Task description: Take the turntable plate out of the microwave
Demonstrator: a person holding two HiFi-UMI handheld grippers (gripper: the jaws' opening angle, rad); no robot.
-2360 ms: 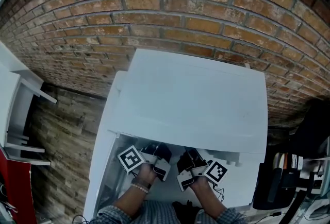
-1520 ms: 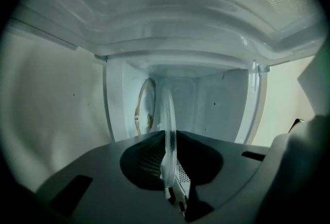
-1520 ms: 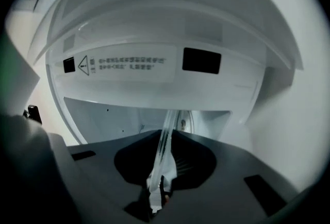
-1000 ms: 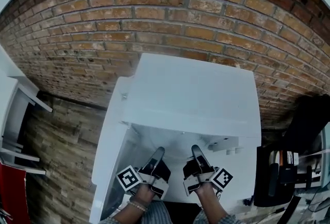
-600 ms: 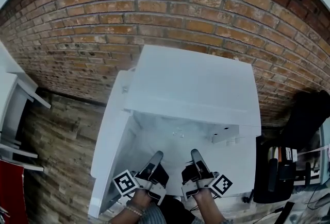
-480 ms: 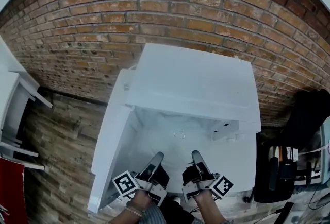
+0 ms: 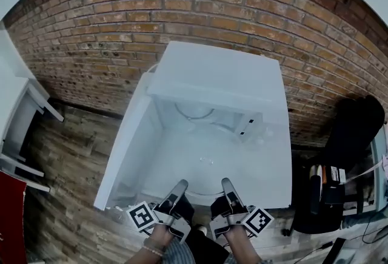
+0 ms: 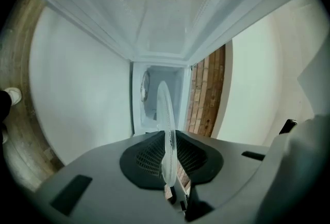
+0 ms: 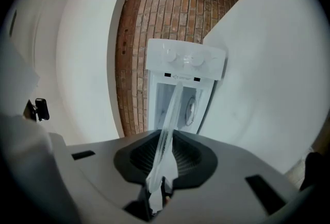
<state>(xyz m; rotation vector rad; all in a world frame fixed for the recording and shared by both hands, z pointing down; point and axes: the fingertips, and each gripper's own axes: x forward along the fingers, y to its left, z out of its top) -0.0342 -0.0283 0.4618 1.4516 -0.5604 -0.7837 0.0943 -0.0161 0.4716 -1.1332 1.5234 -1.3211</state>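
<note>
Clear turntable plate (image 7: 206,161) held before the open microwave (image 7: 218,74).
My left hand-held gripper (image 7: 179,186) and right hand-held gripper (image 7: 226,184) sit side by side at its near edge; brick wall (image 7: 182,8) behind.

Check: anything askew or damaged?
Nothing stands out. The clear round glass turntable plate is clamped at its rim by the left gripper and right gripper, outside the white microwave; no chips show.

Head view steeply down over microwave (image 7: 218,77), both gripper views facing its open front
</note>
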